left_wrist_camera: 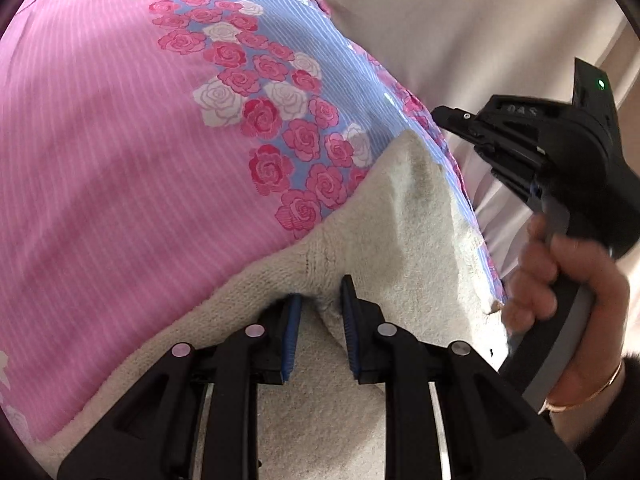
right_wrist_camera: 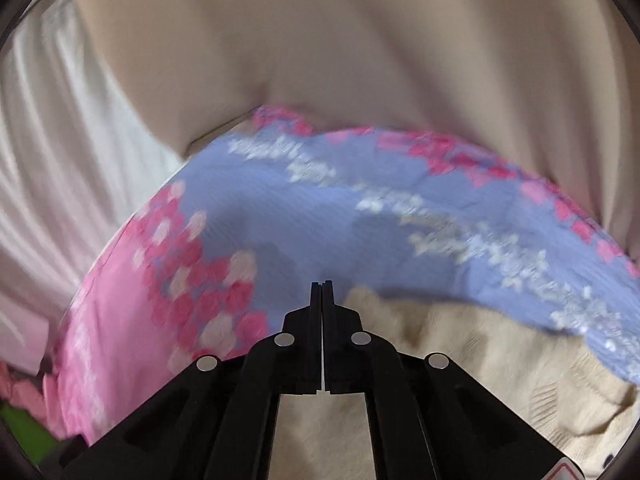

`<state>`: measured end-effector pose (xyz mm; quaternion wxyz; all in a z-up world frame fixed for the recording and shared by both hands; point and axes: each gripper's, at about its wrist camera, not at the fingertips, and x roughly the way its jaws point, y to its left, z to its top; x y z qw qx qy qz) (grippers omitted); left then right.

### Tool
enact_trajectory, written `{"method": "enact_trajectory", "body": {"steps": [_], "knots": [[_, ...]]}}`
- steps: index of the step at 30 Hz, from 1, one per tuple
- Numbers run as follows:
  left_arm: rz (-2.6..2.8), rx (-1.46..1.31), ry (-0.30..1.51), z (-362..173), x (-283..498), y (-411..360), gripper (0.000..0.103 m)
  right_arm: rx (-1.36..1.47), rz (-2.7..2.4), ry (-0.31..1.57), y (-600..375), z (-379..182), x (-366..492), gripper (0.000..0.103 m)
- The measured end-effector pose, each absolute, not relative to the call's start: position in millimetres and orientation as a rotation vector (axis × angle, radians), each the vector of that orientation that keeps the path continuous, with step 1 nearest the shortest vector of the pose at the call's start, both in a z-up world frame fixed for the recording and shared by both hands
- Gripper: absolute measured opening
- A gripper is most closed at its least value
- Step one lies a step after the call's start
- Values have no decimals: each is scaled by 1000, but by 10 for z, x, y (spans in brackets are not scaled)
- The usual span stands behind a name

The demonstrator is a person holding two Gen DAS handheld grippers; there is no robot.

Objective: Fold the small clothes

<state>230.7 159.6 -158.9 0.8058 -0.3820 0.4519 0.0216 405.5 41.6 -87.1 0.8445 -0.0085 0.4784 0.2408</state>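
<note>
left gripper point(left_wrist_camera: 318, 320) pinching a fold of the cream knitted garment point(left_wrist_camera: 404, 216), spread on the pink-and-blue rose-print bed sheet point(left_wrist_camera: 120, 140). right gripper point(right_wrist_camera: 322, 286) fingers closed, empty, above it. best: regrip the far edge, fold evenly.

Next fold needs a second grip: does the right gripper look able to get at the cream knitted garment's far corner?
Probably yes: the right gripper, shut and empty, hangs just beyond the cream knitted garment's peak, with nothing between; it must open first.
</note>
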Motion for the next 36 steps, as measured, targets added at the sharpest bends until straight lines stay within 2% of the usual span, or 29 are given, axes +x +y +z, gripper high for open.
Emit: {"method": "enact_trajectory", "body": {"steps": [1, 5, 8, 14, 16, 18, 20, 22, 25, 31, 33, 34, 36], "knots": [[44, -809, 969, -1581, 2301, 1592, 20, -28, 499, 1028, 403, -906, 4084, 20], [34, -821, 969, -1589, 2299, 1610, 20, -91, 490, 1104, 403, -1157, 4158, 21], [39, -817, 963, -1586, 2288, 1599, 20, -83, 518, 1155, 381, -1332, 4173, 3], [53, -823, 929, -1601, 2205, 1638, 20, 32, 632, 959, 384, -924, 4111, 0], [68, -760, 925, -1575, 2196, 1579, 20, -7, 591, 980, 431, -1022, 4223, 0], [80, -722, 928, -1553, 2202, 1530, 20, -72, 497, 1127, 420, -1355, 4393, 0], [73, -723, 938, -1546, 2196, 1542, 20, 33, 490, 1083, 203, -1253, 4358, 1], [52, -745, 945, -1556, 2193, 1593, 20, 118, 483, 987, -114, -962, 4165, 3], [36, -745, 949, -1562, 2198, 1616, 20, 103, 424, 906, -551, -732, 3703, 3], [62, -681, 957, -1533, 2226, 1530, 20, 163, 94, 1082, -1832, -1378, 2849, 0], [71, -661, 973, -1515, 2249, 1505, 21, 304, 49, 1064, -2249, -1327, 2567, 0], [72, -653, 992, -1491, 2262, 1504, 21, 317, -19, 1056, -2392, -1229, 2426, 13], [53, -656, 1011, -1440, 2222, 1522, 24, 349, -96, 997, -2689, -960, 2032, 14]]}}
